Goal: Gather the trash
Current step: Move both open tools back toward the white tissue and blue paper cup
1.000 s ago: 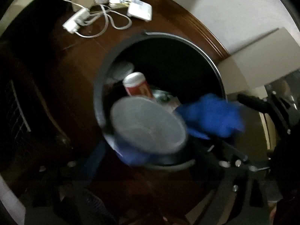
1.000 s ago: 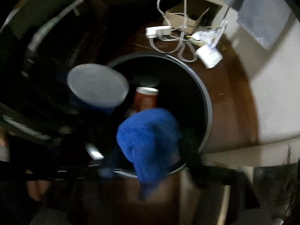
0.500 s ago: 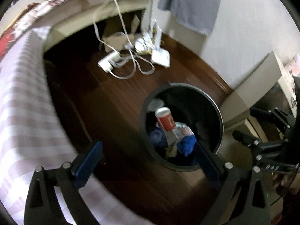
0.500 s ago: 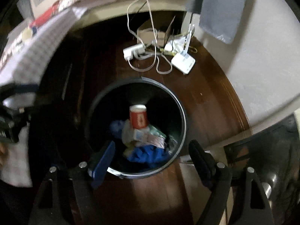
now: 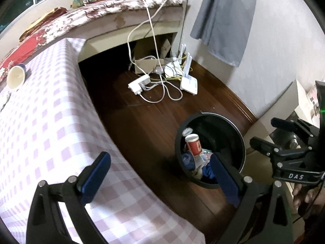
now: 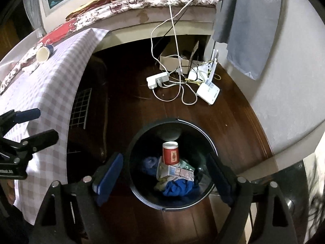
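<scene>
- Right gripper (image 6: 162, 174) at bottom of right wrist view, jaws spread wide, nothing between them, hovering above black trash bin (image 6: 142, 195) in lower centre.
- Left gripper (image 5: 160, 174) at bottom of left wrist view, also wide apart and empty; bin (image 5: 242, 142) sits right of centre there, partly behind its right finger.
- Inside bin: red paper cup (image 6: 170, 153) upright on top, blue cloth (image 6: 178, 188) at near side, crumpled wrappers (image 6: 180, 172) between them.
- Checked tablecloth (image 6: 50, 77) fills left side; paper cup (image 6: 43, 53) lies tipped on it, upper left.
- Farther on dark wood floor: white power strip (image 6: 157, 79), tangled cables, white router (image 6: 208, 91), cardboard box (image 6: 174, 61).
- Grey cloth (image 6: 243, 26) hangs on wall, upper right.
</scene>
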A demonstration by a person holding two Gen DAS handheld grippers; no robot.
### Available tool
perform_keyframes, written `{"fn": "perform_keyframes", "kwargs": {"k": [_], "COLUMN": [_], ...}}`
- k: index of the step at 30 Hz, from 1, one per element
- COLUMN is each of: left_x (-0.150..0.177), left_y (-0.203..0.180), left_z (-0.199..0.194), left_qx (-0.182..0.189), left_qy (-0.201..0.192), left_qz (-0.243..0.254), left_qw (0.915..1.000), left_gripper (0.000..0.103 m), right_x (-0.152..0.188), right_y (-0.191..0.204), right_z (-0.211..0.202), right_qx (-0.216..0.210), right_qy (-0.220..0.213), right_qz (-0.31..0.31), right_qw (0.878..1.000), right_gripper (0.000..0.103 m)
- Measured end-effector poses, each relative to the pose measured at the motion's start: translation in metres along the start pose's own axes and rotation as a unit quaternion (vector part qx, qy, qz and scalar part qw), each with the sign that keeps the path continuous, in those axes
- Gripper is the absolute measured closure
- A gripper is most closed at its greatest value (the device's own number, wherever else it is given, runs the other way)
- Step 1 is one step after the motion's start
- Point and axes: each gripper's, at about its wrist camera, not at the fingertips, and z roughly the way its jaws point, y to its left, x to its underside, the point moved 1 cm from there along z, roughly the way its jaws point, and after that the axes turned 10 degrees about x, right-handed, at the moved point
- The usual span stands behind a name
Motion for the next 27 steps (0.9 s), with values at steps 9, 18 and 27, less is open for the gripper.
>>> {"fn": "perform_keyframes", "kwargs": {"k": [9,18,27], "left_x": [-0.003,-0.001,0.009], "left_y": [0.019,0.051,0.088], "left_z": [-0.034,-0.066,-0.092], "left_qx": [-0.016,-0.025,-0.040], "left_qy": [-0.046,-0.087,-0.111], "left_qz": [-0.013,-0.036,-0.064], "left_qw": [0.9987,0.9953,0.9909], "left_gripper": [0.004,0.004,0.004], "right_x": [-0.013,-0.040,-0.063], "right_y": [0.008,0.051,0.094], "right_z": [-0.011,-0.039,-0.064], "right_qx": [-0.010,-0.020,-0.034], "right_qy": [0.005,-0.027,-0.057], "right_qz": [0.015,-0.026,-0.058], "right_qw": [1.000,0.999,0.996], "right_gripper": [0.004,0.003,0.003]}}
